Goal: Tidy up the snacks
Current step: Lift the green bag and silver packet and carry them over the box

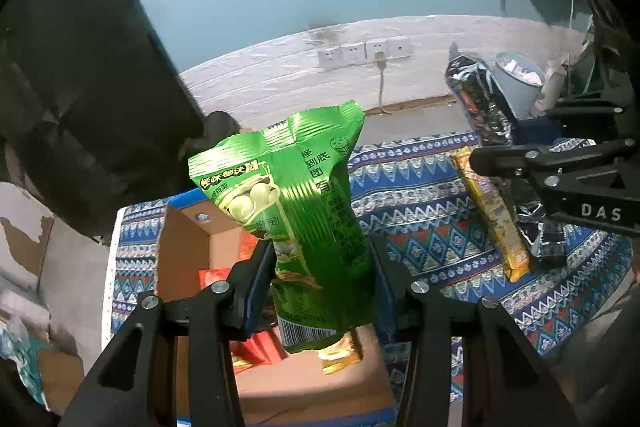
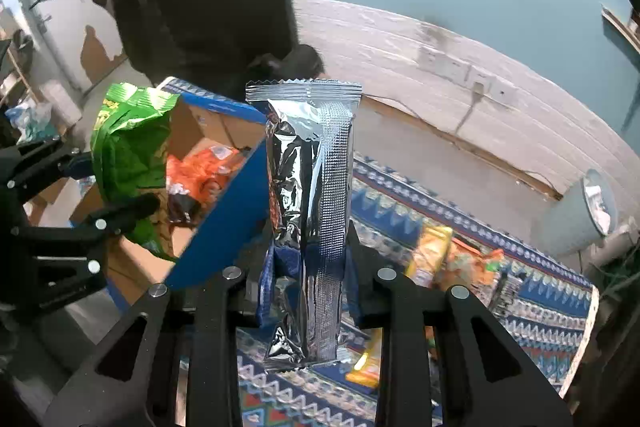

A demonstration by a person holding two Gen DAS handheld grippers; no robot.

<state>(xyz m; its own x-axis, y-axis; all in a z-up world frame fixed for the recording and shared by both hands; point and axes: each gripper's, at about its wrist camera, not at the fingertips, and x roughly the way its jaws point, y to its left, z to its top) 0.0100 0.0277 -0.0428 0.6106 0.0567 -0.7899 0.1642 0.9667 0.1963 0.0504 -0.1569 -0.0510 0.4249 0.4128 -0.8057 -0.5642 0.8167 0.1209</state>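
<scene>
My left gripper is shut on a green snack bag and holds it upright above an open cardboard box with blue edges. The box holds red and gold packets. My right gripper is shut on a long silver foil packet, held upright over the patterned cloth, just right of the box's blue flap. The green bag and left gripper also show at the left of the right wrist view. The right gripper with its foil packet shows at the right of the left wrist view.
A blue patterned cloth covers the table. A long yellow snack bar lies on it; yellow and orange packets lie to the right. A grey bin stands on the floor by the wall. A dark chair back rises at left.
</scene>
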